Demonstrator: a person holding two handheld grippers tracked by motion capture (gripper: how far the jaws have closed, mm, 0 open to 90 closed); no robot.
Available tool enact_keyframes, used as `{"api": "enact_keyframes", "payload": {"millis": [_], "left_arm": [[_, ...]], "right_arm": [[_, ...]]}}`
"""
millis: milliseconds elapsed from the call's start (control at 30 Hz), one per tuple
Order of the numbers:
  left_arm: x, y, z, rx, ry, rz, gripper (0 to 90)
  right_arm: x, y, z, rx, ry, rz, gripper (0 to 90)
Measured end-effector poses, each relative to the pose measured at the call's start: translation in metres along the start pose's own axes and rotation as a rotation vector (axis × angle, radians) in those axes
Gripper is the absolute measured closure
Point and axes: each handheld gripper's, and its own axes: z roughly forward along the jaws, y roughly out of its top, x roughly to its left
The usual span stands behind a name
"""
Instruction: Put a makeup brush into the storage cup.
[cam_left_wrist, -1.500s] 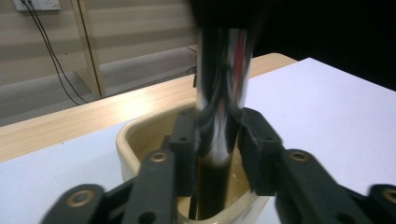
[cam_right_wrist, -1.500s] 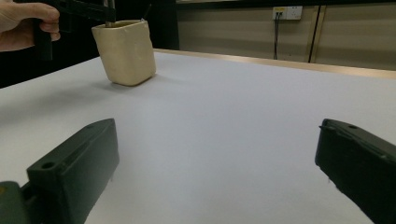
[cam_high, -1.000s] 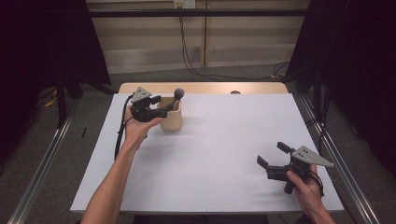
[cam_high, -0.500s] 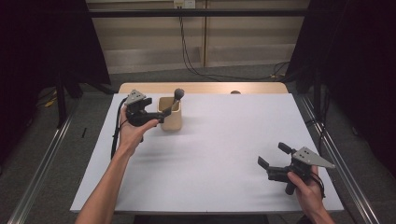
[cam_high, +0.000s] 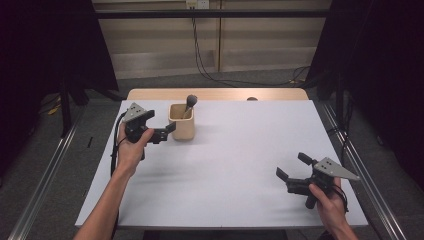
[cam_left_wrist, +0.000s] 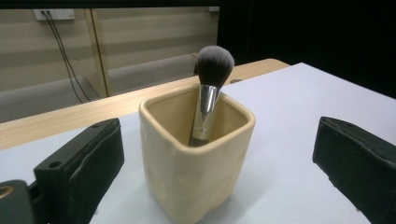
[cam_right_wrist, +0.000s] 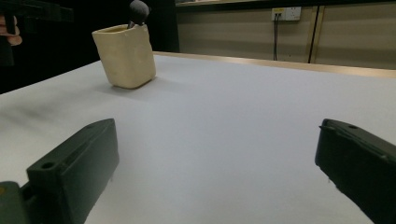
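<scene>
Where the white sheet (cam_high: 235, 165) covers the table, most of its surface lies bare: a broad stretch runs from the cup (cam_high: 181, 121) out to the right edge and down to the near edge, and a strip of bare wood (cam_high: 220, 94) shows just behind the cup along the far edge. The cup stands near the far left corner of the sheet, well in from the left edge.

The cup is a cream, square-mouthed pot standing upright, and in it stands a makeup brush (cam_high: 189, 104), handle down, its dark bristle head rising above the rim and leaning toward the cup's far right corner.

The left gripper (cam_high: 169, 131) sits just left of the cup, its tips close to the cup's left wall; its jaws have just been opening and now stand wide apart, with the cup framed between them but not pressed. The right gripper (cam_high: 290, 166) is well apart from the cup, near the right front corner of the sheet, jaws spread with nothing between them.

The left gripper view brings out the brush's metal collar (cam_left_wrist: 205, 109) and the cup's hollow inside, which the high view leaves too small to read. The right gripper view shows the cup from low across the sheet (cam_right_wrist: 224, 121), with its shadow on the sheet beside it.
</scene>
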Motion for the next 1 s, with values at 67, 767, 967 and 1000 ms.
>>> {"api": "enact_keyframes", "payload": {"millis": [67, 767, 967, 1000], "left_arm": [[-0.001, -0.002, -0.004, -0.001, -0.009, -0.011, 2.3], [-0.010, -0.022, -0.042, -0.021, -0.002, -0.025, 2.3], [-0.012, -0.029, -0.053, -0.022, 0.014, -0.016, 2.3], [-0.012, -0.031, -0.056, -0.020, 0.017, -0.019, 2.3]], "right_arm": [[0.000, -0.001, 0.000, 0.002, 0.002, -0.006, 0.0], [0.002, 0.000, -0.001, 0.000, -0.001, -0.012, 0.0], [0.002, 0.000, -0.001, 0.003, 0.000, -0.014, 0.0], [0.003, 0.000, -0.001, 0.001, -0.001, -0.011, 0.0]]}}
